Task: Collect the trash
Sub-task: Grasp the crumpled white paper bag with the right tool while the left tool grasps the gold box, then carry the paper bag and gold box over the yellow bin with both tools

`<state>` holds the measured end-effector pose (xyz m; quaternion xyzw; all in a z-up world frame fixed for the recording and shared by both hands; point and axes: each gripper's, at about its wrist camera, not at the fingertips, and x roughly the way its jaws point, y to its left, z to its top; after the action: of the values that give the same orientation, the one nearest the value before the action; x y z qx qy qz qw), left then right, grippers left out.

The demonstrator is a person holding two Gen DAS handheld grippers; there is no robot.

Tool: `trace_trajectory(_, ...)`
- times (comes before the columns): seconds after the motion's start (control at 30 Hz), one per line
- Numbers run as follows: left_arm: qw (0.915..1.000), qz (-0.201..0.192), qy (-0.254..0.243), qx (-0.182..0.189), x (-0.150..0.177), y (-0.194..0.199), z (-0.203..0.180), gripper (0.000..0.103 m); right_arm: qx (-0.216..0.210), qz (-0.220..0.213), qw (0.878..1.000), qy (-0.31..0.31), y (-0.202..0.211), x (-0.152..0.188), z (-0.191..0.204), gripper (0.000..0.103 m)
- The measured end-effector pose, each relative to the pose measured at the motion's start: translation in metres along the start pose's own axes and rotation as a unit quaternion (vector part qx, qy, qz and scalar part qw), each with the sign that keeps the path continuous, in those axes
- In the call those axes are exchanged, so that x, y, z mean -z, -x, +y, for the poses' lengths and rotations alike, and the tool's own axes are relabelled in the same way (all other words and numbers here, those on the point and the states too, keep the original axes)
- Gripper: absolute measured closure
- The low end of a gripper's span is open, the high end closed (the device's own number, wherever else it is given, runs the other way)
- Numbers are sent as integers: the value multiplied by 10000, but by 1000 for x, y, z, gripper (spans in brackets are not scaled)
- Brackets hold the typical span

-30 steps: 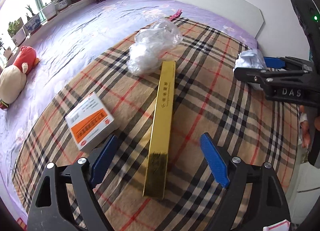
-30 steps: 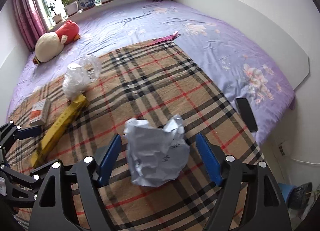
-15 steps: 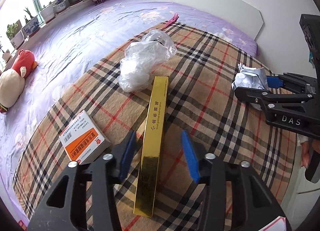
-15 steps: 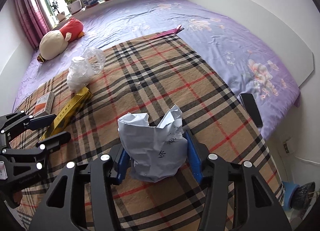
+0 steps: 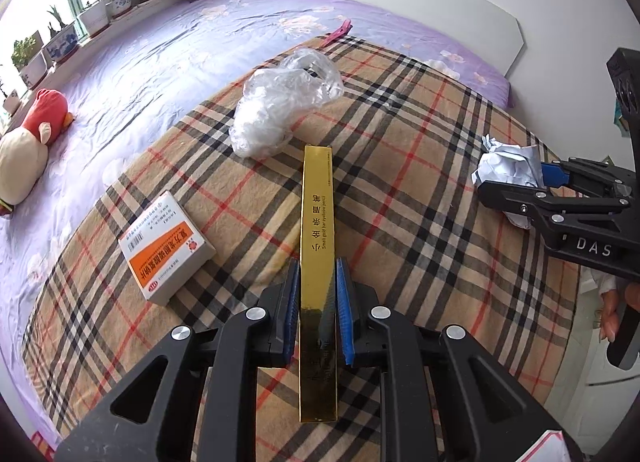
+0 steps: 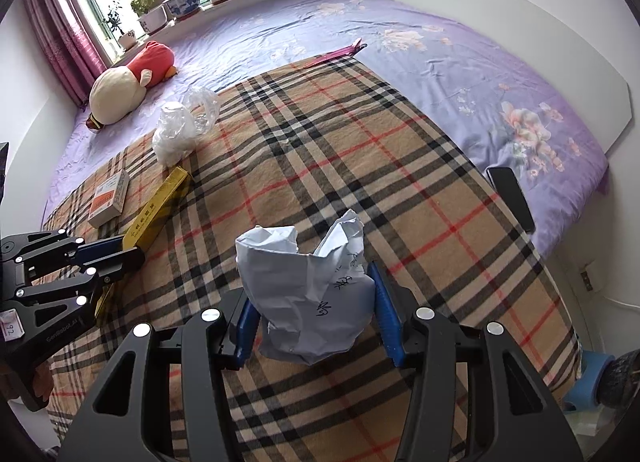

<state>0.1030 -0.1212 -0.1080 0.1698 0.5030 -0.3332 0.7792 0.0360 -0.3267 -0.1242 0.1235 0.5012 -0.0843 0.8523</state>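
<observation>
Gold box (image 5: pixel 318 222) and crumpled paper (image 6: pixel 308 294), each clamped on the plaid blanket (image 5: pixel 420 166).

The left tongs (image 5: pixel 318 298) gripped the long gold box; the right tongs (image 6: pixel 316 314) squeezed the white paper, printed side creased. Four trash pieces: beyond the box lay one clear plastic bag (image 5: pixel 280 110), left of it one orange-white carton (image 5: pixel 166 246). The box's near end hid the blanket beneath.
</observation>
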Motion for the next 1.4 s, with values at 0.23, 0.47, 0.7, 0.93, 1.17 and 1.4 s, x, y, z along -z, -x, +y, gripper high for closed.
trace_trajectory(0.23,9999,-37,-112,85,3,10,-21,85,-99,-40,9998,-148,19,17,-11,50)
trace_trajectory(0.47,9989,-71,-388,263,0,22,-54,85,-289,-205,9984,-440,49,40,-26,50)
trace_trajectory(0.7,9929,-64,-1020,606,-8,28,-117,85,-318,-469,9940,-940,87,71,-68,50)
trace_trajectory(0.93,9775,-169,-1789,1102,-23,37,-206,85,86,-590,9858,-1571,127,121,-140,50)
trace_trajectory(1.17,9563,-118,-2491,1529,-29,27,-300,85,593,-600,9689,-2326,156,181,-216,50)
trace_trajectory(1.4,9376,98,-3009,1738,-26,2,-366,85,948,-584,9500,-2918,169,229,-277,50)
